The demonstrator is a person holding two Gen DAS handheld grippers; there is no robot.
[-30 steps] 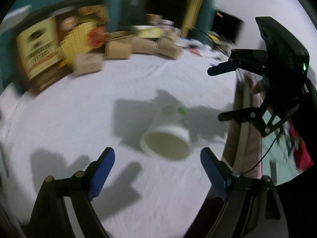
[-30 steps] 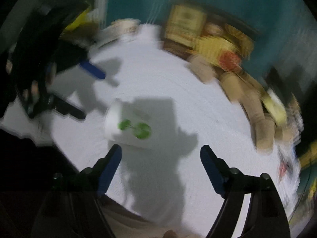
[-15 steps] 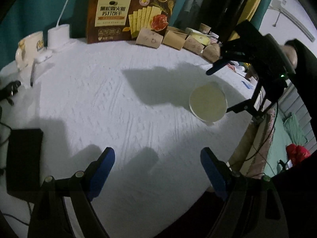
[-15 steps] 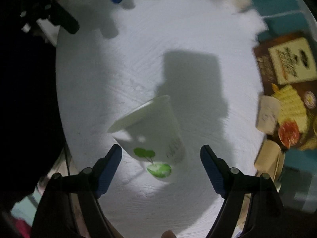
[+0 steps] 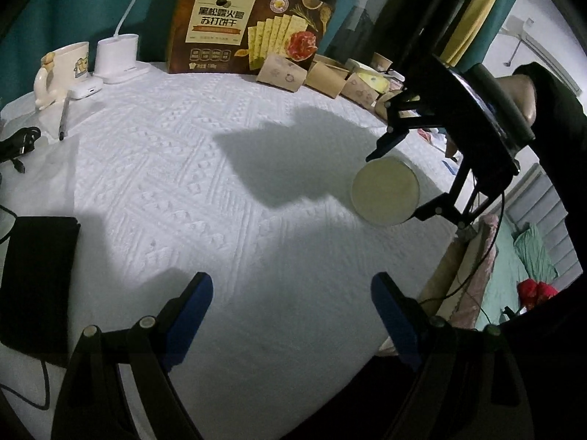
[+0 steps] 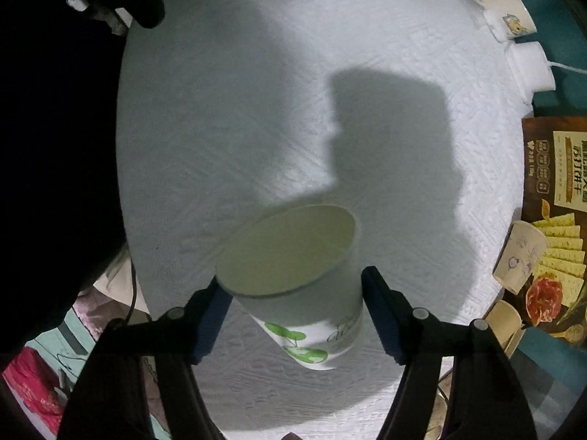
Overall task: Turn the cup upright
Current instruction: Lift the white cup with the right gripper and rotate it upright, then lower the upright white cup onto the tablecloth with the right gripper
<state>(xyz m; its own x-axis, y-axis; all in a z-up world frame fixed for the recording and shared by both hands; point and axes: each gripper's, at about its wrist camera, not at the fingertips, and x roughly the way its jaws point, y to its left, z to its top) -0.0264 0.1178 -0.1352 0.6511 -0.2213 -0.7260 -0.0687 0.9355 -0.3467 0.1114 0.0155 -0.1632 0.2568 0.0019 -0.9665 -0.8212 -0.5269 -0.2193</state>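
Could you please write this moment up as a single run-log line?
right gripper: just closing, pads on paper cup | cup: lying on side | left gripper: open, empty | tablecloth

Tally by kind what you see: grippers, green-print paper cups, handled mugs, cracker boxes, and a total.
Grippers: 2, left gripper and right gripper
Green-print paper cup: 1
Handled mug: 1
Cracker box: 1
Total: 5

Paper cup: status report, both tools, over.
Right tool jaws just closed onto paper cup, cup tilted, mouth up. Left tool open, empty, over white tablecloth. Nothing in the way.
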